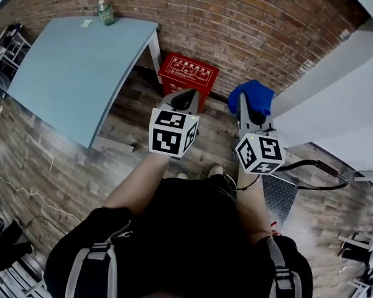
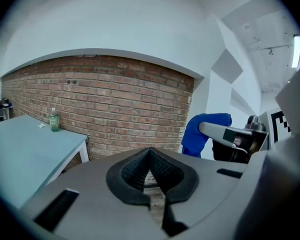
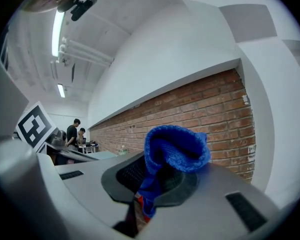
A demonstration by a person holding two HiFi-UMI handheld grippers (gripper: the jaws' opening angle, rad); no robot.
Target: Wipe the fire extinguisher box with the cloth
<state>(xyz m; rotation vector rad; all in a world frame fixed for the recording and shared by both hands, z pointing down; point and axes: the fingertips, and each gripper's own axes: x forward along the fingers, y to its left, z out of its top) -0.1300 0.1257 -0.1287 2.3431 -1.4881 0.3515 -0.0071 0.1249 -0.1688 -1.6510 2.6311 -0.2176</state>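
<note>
The red fire extinguisher box (image 1: 188,75) stands on the floor against the brick wall, its top printed with white text. My left gripper (image 1: 184,98) hovers above the box's near edge, jaws shut and empty (image 2: 150,176). My right gripper (image 1: 251,113) is to the right of the box, shut on a blue cloth (image 1: 252,95) that bunches above its jaws (image 3: 175,151). The same cloth (image 2: 204,132) shows at the right of the left gripper view. Both grippers point at the wall, raised off the floor.
A light blue table (image 1: 68,73) stands left of the box with a green bottle (image 1: 106,12) at its far edge. A brick wall (image 1: 248,23) runs behind. A black cable (image 1: 311,166) trails right over a metal plate (image 1: 280,194). Two people (image 3: 76,132) stand far off.
</note>
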